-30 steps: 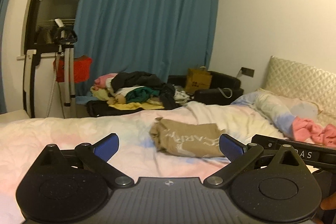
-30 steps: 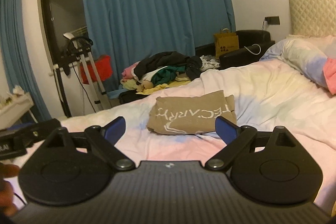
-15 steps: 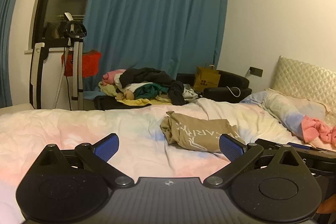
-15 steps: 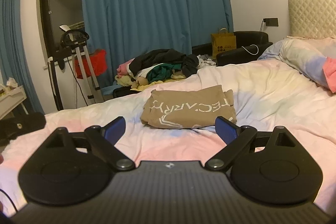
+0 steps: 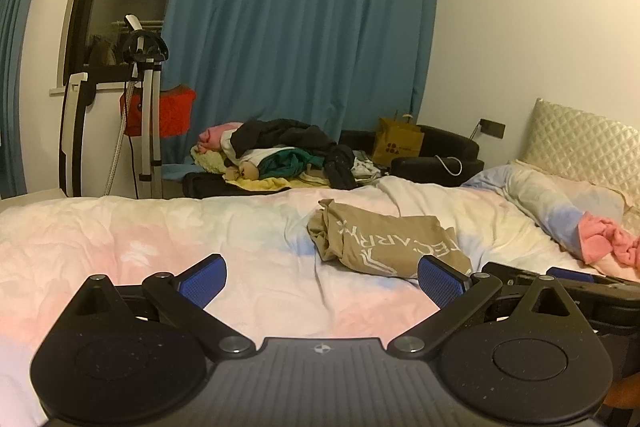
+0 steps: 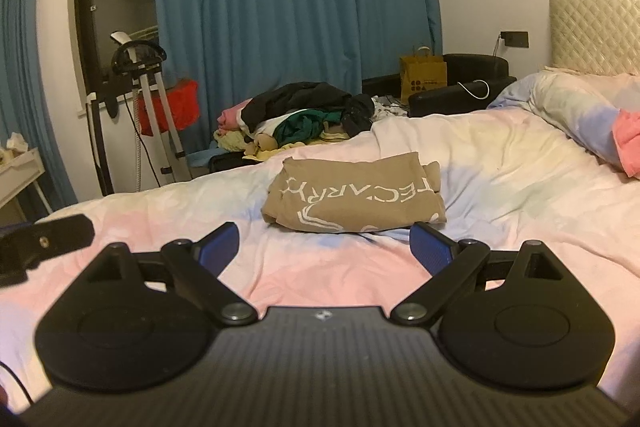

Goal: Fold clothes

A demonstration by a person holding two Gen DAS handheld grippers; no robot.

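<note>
Both of my hand-held grippers, left (image 5: 322,281) and right (image 6: 325,245), hover spread and empty over the pastel bedspread (image 6: 500,163); ahead lies the folded tan printed garment (image 6: 354,195), long axis crosswise, squarely before my right, which seems nearer, and off right of my left; farther back, a heap of unfolded clothes (image 6: 300,115).

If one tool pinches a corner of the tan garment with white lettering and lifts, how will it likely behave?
The tan garment is soft cloth, creased and bunched at one end, so it would likely droop and unfold. It looks thin, probably light. Pushed across the rumpled duvet, it would likely wrinkle rather than slide whole.
</note>
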